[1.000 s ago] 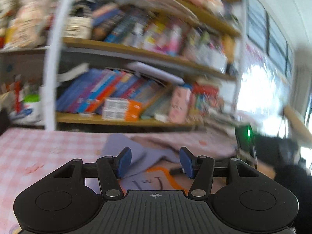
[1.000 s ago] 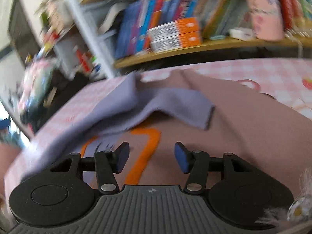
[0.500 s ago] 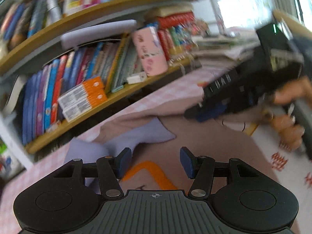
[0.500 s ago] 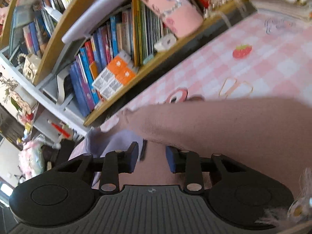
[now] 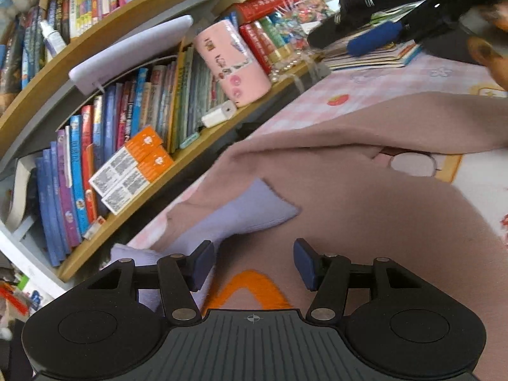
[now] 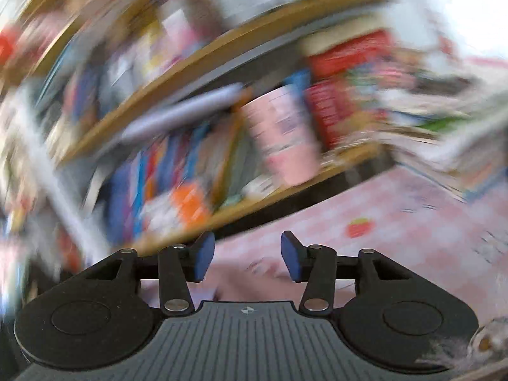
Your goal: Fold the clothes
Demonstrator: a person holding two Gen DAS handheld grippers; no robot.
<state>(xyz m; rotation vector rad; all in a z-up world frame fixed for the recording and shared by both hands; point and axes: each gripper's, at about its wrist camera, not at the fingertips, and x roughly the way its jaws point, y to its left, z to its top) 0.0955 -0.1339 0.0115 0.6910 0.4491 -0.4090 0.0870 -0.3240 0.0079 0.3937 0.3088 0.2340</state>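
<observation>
A dusty-pink sweater [image 5: 365, 209] with a lilac sleeve [image 5: 254, 212] and an orange print [image 5: 250, 289] lies on the pink checked table. My left gripper [image 5: 254, 263] is open and empty just above it, near the sleeve and print. The right gripper appears in the left wrist view [image 5: 374, 36] at the upper right, raised above the table. In the blurred right wrist view my right gripper [image 6: 244, 258] is open and empty, with a bit of the pink sweater [image 6: 254, 285] under its fingers.
A wooden bookshelf [image 5: 190, 146] full of books runs along the table's far edge, with a pink cylinder [image 5: 231, 63] and orange boxes [image 5: 133, 171] on it. A stack of books [image 5: 374, 54] lies on the pink checked tablecloth [image 5: 381, 85] at the far right.
The right gripper has opened wider, lifted off the sweater and swung quickly up toward the shelf. The left gripper has shifted slightly over the sweater and stays open.
</observation>
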